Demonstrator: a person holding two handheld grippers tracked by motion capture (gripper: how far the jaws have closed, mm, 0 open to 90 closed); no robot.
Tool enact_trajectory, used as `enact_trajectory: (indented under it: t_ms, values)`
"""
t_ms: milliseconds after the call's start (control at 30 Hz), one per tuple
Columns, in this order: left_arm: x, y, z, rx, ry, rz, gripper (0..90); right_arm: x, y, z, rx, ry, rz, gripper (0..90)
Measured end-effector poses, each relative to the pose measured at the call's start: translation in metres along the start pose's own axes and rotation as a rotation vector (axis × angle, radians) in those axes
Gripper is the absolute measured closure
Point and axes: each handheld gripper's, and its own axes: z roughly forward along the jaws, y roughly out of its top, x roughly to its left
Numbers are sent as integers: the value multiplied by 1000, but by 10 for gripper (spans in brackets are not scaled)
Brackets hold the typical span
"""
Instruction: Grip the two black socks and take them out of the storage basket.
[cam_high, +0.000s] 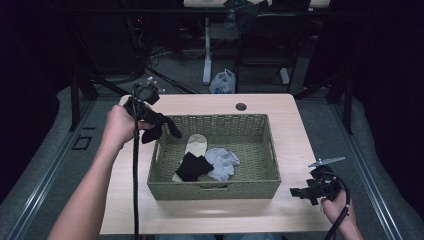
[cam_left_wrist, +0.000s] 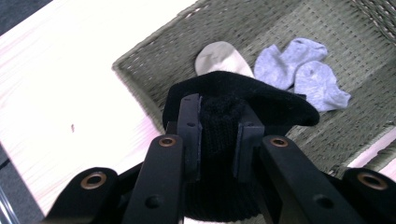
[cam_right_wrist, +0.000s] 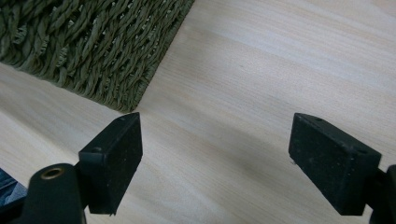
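Pinching a black sock (cam_left_wrist: 243, 100) — left gripper (cam_left_wrist: 219, 133) above the basket (cam_left_wrist: 154, 60).

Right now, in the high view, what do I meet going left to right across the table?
Left gripper with the black sock in its jaws → beige sock → grey socks in the basket → right gripper, jaws open, on the table.

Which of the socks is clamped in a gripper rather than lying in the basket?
The black sock pinched by the left gripper; another black sock, the beige and the grey ones lie loose.
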Motion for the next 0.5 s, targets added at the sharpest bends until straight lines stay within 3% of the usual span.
enact_trajectory:
  t_ms: [267,500]
  values:
    - [16,-15,-12,-6,20,-39,775,0,0,0,-2,1,0,173]
    - [35,-37,-18,-4,46,-98,775,0,0,0,-1,6,1,173]
